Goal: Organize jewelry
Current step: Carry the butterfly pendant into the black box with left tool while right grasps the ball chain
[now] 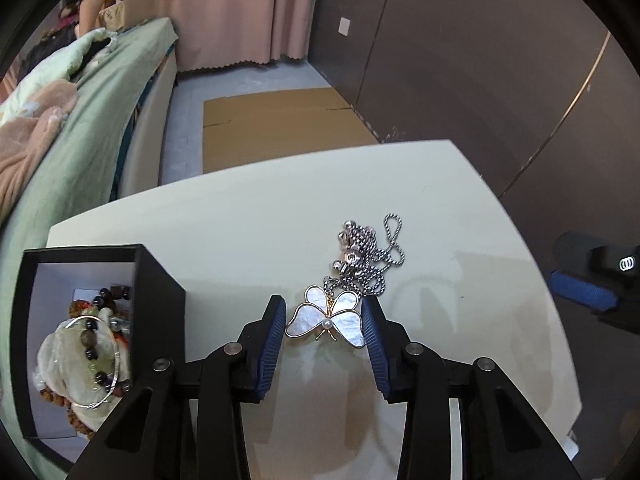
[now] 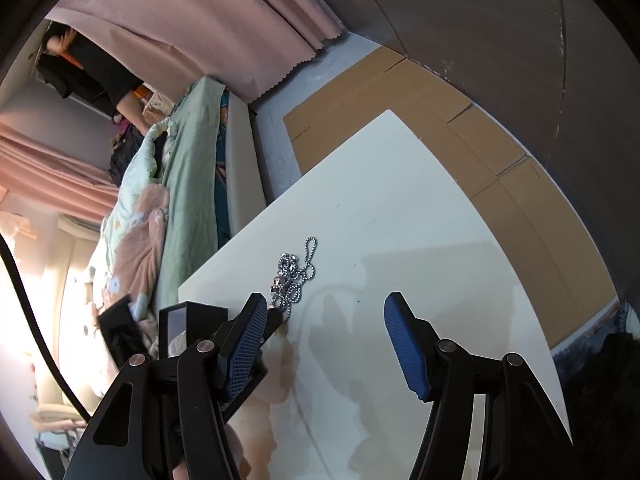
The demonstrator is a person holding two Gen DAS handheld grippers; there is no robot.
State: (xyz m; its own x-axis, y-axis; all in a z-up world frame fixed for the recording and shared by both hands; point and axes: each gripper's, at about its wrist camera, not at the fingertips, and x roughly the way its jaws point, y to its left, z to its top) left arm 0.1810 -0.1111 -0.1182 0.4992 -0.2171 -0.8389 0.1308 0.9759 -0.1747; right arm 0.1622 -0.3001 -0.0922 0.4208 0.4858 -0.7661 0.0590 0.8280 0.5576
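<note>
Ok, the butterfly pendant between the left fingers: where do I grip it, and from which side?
Grip the butterfly pendant across its wings, coming straight down from above. It lies flat on the table, and the open left gripper already straddles it, one wing by each pad. Its chain trails away behind, so pinching the wings probably avoids the tangle.

The left gripper [image 1: 325,322] hangs low, fingers parted, blue pads [image 1: 273,340] facing each other with a narrow gap between. The right gripper [image 2: 325,312] sits off to its right, spread wider, nothing between its pads [image 2: 404,344].
</note>
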